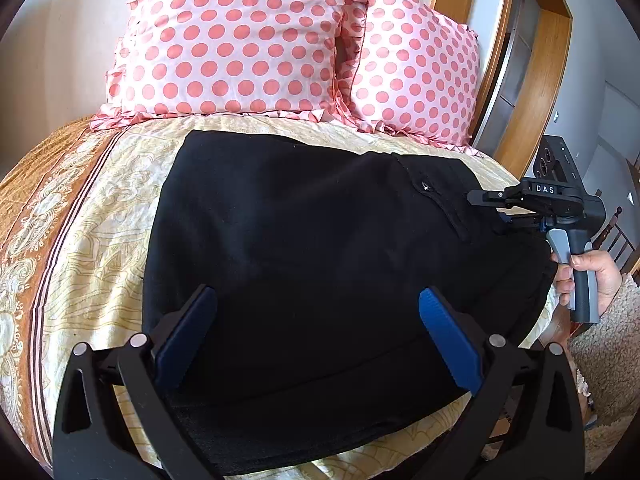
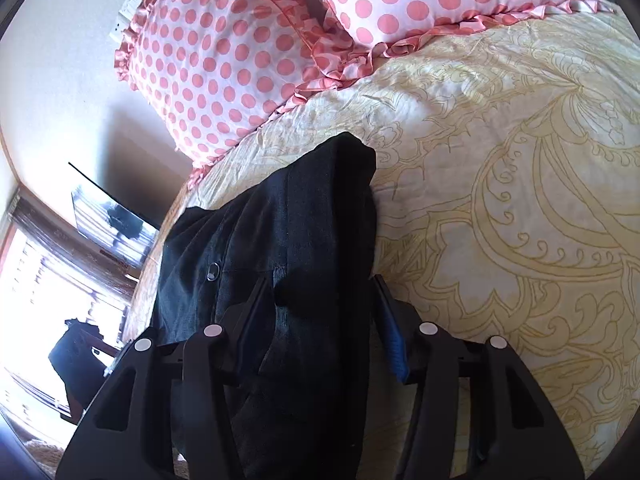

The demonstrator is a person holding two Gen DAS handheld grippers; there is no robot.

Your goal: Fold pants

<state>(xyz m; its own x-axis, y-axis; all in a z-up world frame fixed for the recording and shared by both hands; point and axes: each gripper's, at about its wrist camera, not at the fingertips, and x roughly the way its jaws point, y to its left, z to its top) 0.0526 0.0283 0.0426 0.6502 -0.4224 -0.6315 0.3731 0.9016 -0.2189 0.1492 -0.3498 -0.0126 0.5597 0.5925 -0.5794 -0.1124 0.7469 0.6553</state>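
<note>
The black pants [image 1: 304, 240] lie folded in a broad pile on the cream patterned bedspread [image 1: 100, 240]. My left gripper [image 1: 318, 304] is open, its blue fingers [image 1: 448, 336] spread just above the near part of the pants and holding nothing. My right gripper [image 1: 486, 200] shows at the pants' right edge in the left wrist view, held by a hand [image 1: 592, 276]. In the right wrist view my right gripper [image 2: 320, 292] is shut on a bunched fold of the black pants [image 2: 312, 216], with a button [image 2: 212, 272] to its left.
Two pink polka-dot pillows [image 1: 240, 40] stand at the head of the bed, behind the pants. A wooden frame [image 1: 532, 92] stands to the right. The bedspread's orange border [image 1: 36, 208] runs along the left edge. A window and dark furniture [image 2: 80, 360] lie beyond the bed.
</note>
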